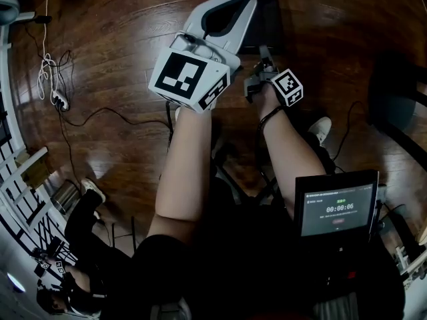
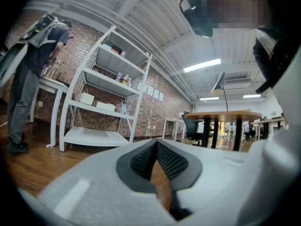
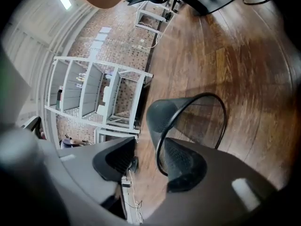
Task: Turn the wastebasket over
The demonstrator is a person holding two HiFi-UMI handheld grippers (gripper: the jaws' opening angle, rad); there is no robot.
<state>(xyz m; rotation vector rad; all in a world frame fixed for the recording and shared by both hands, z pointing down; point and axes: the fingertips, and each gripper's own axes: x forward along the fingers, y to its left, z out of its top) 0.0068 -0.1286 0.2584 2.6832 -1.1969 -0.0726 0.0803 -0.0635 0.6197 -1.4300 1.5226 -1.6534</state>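
I see wastebasket [image 3: 160,112] on the wood floor [image 3: 244,55] right ahead of right gripper [image 3: 148,159], mouth facing it, long axis running away from the jaws, rim wire between them, jaws wide, not pressing, left gripper [image 2: 156,149] tips together, empty

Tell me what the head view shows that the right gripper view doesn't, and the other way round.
Only the head view: both forearms, the left gripper, and a screen showing a timer.

Only the right gripper view: the right gripper with its jaws apart, the rim of the wastebasket close beside one pad, and white shelving against a brick wall.

Both: the black mesh wastebasket, mostly hidden behind the left gripper in the head view, and the wooden floor.
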